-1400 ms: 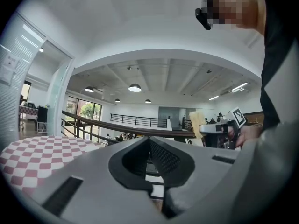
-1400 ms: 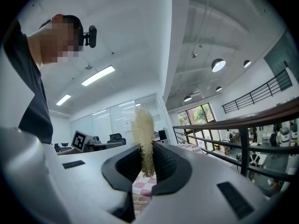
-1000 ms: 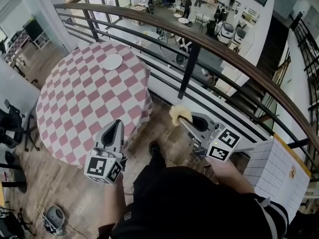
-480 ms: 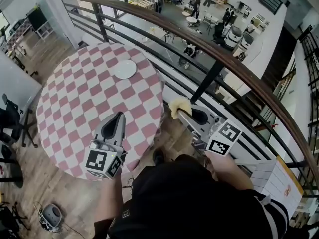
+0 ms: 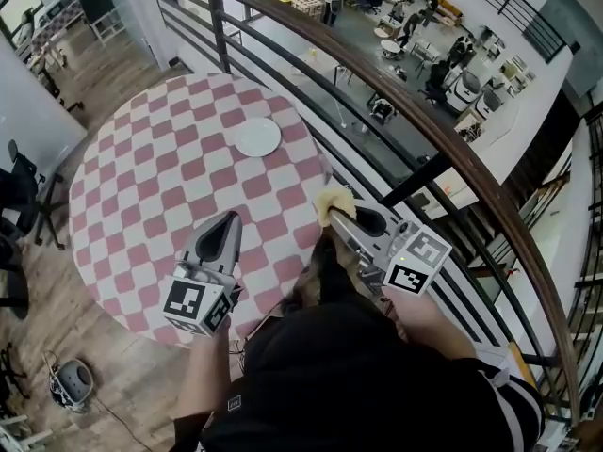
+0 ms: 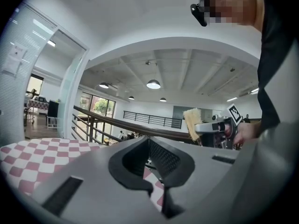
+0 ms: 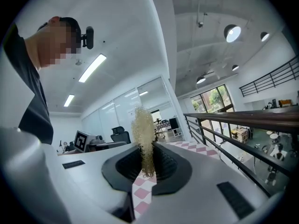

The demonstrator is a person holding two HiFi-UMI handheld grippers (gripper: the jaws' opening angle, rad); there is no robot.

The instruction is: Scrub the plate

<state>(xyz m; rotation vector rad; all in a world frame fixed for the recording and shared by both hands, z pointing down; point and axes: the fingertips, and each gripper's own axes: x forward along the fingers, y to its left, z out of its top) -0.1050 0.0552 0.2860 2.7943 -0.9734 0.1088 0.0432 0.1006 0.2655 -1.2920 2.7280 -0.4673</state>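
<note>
A white plate (image 5: 257, 137) lies on the far side of a round table (image 5: 151, 205) covered in a pink-and-white checked cloth. My left gripper (image 5: 231, 220) hovers over the table's near right part, jaws shut with nothing between them. My right gripper (image 5: 337, 217) sits at the table's right edge, shut on a yellow sponge (image 5: 333, 201) that sticks out past its tips. In the right gripper view the sponge (image 7: 143, 139) stands upright between the jaws. The left gripper view shows the sponge (image 6: 192, 123) off to the right.
A dark curved handrail (image 5: 396, 111) with metal bars runs close behind the table, with a drop to a lower floor beyond. Black office chairs (image 5: 14, 215) stand at the left. A small device (image 5: 68, 382) lies on the wooden floor at lower left.
The view has swung so the table and plate sit nearer and more central. Both grippers now hang over the table's near edge instead of the floor beside it. Grips unchanged.
</note>
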